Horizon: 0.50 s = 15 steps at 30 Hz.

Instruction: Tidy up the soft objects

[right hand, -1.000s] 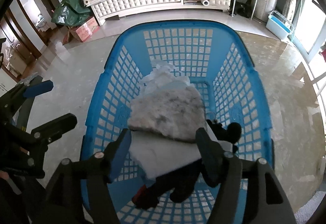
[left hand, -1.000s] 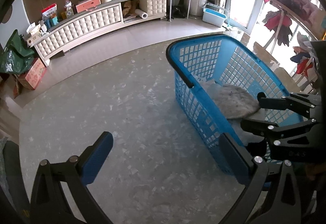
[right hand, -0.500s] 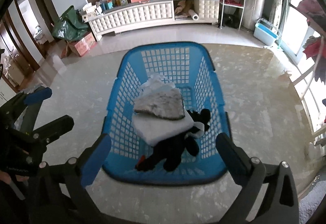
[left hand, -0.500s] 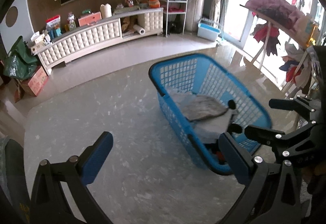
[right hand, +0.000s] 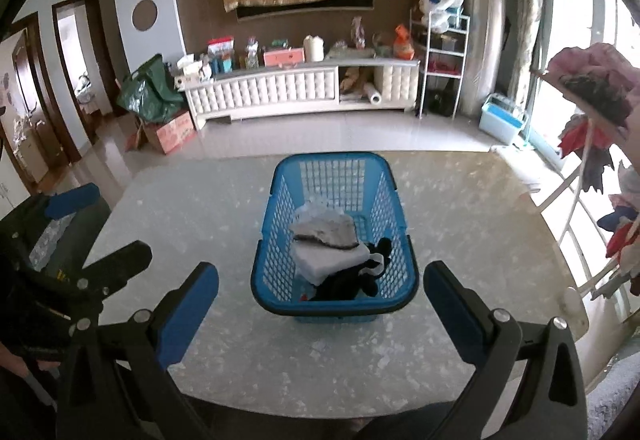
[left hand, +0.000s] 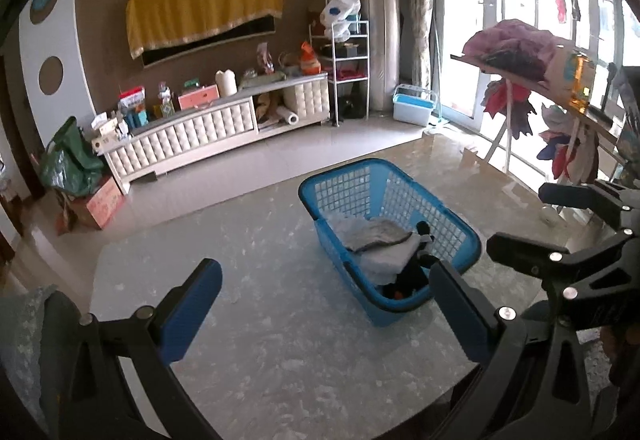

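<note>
A blue plastic basket stands on the marble table. Inside it lie a grey fluffy cloth, a white folded cloth and a black-and-white soft toy. My right gripper hangs open above the table's near edge, well back from the basket, with nothing between its fingers. My left gripper is open too, to the left of the basket and clear of it, holding nothing. Each gripper shows at the edge of the other's view.
A white TV cabinet with clutter runs along the far wall. A drying rack with clothes stands at the right by the window. A green bag and a box sit on the floor at the left. A metal shelf stands beside the cabinet.
Both grippers rose and pulled back from the basket, which now looks smaller and farther. The right gripper's jaws widened from around the cloths to fully open, leaving the cloths in the basket.
</note>
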Available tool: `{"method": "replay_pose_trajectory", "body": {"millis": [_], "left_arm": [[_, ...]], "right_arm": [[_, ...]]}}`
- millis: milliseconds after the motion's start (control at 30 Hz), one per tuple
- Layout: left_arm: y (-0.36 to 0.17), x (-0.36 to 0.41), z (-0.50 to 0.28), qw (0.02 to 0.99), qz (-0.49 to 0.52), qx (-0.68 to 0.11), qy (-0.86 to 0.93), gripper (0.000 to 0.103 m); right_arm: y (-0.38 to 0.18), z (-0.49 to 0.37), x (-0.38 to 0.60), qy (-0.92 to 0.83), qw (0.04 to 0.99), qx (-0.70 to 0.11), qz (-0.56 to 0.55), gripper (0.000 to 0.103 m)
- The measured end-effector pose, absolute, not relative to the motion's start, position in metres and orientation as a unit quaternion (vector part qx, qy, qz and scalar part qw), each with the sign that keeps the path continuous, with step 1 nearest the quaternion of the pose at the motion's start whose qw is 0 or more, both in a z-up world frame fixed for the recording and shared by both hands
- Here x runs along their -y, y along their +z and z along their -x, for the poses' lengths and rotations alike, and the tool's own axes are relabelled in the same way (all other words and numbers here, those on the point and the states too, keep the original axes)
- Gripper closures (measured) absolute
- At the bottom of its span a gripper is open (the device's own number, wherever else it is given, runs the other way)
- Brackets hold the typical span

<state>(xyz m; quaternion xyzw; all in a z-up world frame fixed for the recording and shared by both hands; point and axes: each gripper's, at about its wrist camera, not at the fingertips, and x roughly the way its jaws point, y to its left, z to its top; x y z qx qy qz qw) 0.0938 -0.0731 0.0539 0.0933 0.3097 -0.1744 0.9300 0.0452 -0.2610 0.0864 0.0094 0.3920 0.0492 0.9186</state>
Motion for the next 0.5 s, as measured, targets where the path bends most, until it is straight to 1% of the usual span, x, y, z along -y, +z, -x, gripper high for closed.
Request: {"method": "replay_pose_trajectory", "body": {"millis": [233,500], "left_arm": [[0.065,0.067,-0.070,0.935,-0.080,-0.297,-0.178,0.000],[0.072,0.069,-0.054,0.939,-0.075,-0.285,-0.180,0.000]], "right_arm": [[0.093,-0.020,0.260,0.045,0.928,-0.369,-0.017,0.000],[0.094,-0.011,0.257,0.045,0.933,-0.358,-0.017,0.000]]}}
